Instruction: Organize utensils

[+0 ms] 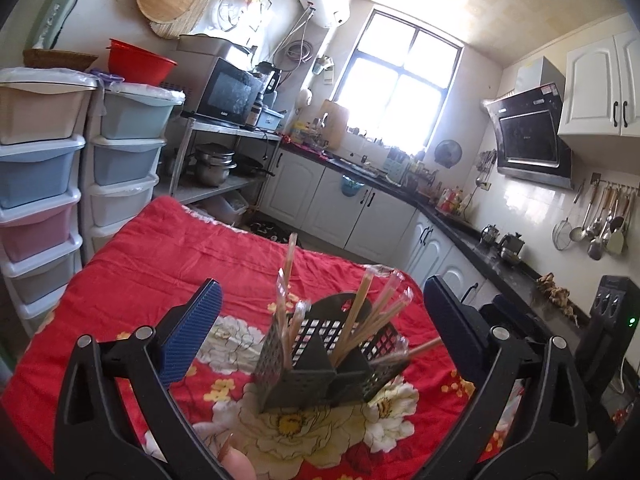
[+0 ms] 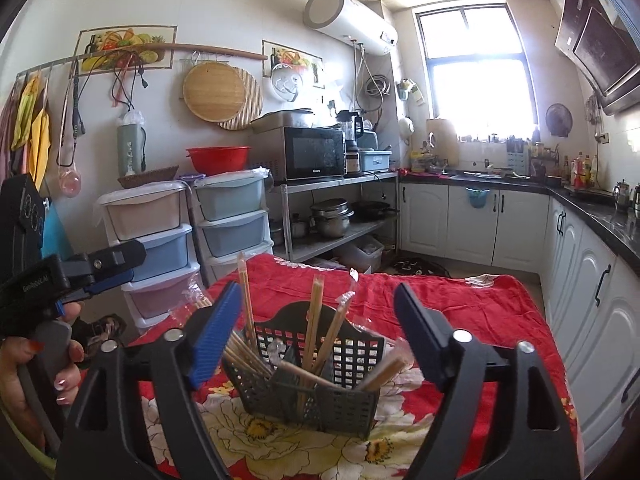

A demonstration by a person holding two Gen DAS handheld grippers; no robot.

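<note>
A dark mesh utensil basket [image 1: 320,376] stands on the table with the red floral cloth [image 1: 160,264]. Several wrapped wooden chopsticks [image 1: 356,316] stand and lean in its compartments. My left gripper [image 1: 320,320] is open and empty, its jaws on either side of the basket and just short of it. In the right wrist view the same basket [image 2: 320,396] holds the chopsticks [image 2: 316,320]. My right gripper [image 2: 320,332] is open and empty, framing the basket. The left gripper also shows at the left edge of the right wrist view [image 2: 96,268], held in a hand.
Stacked plastic drawers [image 1: 44,184] stand left of the table. A metal rack with a microwave [image 2: 312,152] and pots is behind it. White cabinets and a dark counter [image 1: 472,236] run along the right. The table's far edge [image 2: 420,276] is close behind the basket.
</note>
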